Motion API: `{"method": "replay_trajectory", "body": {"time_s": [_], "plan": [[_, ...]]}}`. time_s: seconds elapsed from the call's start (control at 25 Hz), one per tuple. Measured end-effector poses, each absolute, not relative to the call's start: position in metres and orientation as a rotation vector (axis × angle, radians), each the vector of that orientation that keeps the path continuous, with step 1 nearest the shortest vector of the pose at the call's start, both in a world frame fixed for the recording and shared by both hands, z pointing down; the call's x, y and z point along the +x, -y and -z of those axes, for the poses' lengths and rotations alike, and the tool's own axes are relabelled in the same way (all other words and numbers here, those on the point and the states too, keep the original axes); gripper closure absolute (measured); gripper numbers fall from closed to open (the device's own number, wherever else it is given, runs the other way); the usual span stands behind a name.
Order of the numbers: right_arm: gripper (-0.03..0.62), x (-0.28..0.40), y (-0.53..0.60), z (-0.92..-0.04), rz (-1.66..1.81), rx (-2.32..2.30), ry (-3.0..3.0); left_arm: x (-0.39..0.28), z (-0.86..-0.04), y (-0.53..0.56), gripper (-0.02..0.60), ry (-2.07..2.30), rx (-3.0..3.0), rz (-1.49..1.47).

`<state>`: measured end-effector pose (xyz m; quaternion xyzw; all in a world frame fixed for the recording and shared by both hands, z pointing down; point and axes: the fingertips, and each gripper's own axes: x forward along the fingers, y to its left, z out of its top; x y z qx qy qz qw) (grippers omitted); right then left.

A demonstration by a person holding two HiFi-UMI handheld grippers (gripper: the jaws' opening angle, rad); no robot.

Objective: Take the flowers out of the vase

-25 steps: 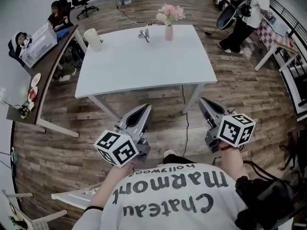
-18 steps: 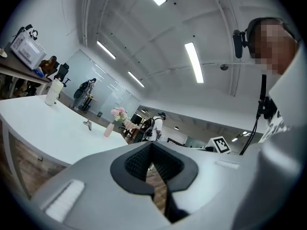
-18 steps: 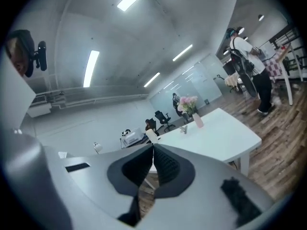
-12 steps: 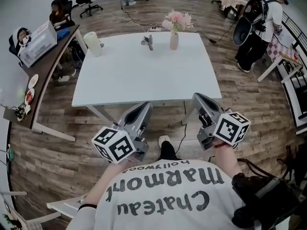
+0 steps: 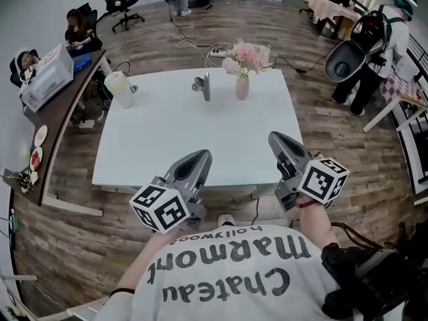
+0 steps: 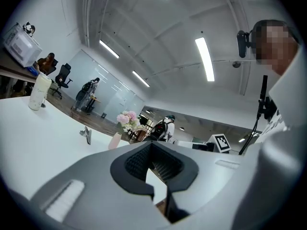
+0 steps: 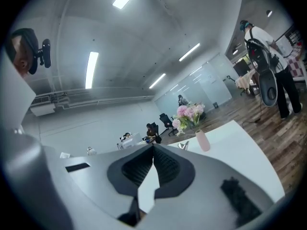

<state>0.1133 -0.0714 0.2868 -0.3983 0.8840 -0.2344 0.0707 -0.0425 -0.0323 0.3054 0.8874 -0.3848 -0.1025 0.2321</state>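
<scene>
At the bottom of the head view, the person's shirt [image 5: 227,273] is cut off by the frame edge. Its print, seen upside down, reads "Chateau Marmont Hollywood". The hands are mostly hidden behind the 2 marker cubes [image 5: 160,208], which carry only black-and-white square patterns and no words.

The left tongs [image 5: 200,156] sit at lower centre-left, over the near edge of the white surface [image 5: 174,139]. Their tips are together and nothing is between them. The right tongs [image 5: 276,139] at lower centre-right are closed the same way and are also empty. Neither pair touches anything on the surface.

Toward the far edge, in the upper middle of the frame, the pink vase [image 5: 242,88] stands upright with the pink flowers [image 5: 246,55] in it, well apart from both tongs. Just left of it lies a small metal thing [image 5: 202,85], too small to identify. A pale cup [image 5: 119,89] stands at the far left corner.

At the upper right, a person [image 5: 381,45] stands on the wooden floor, partly cut off by the frame edge.
</scene>
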Motion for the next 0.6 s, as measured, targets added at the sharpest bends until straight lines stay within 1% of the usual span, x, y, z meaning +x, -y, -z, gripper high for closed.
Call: {"method": "replay_trajectory", "body": {"time_s": [0.28, 0.44, 0.6], "plan": [[0.579, 0.125, 0.155, -0.292, 0.718, -1.159, -2.682, -0.041, -0.327, 0.112, 0.577, 1.213, 2.368, 0.208], [0.579, 0.127, 0.194, -0.292, 0.677, -1.133, -2.713, -0.032, -0.324, 0.139, 0.577, 1.127, 2.384, 0.275], [0.579, 0.121, 0.212, -0.307, 0.656, -1.125, -2.748, -0.035, -0.335, 0.156, 0.576, 1.123, 2.375, 0.243]]}}
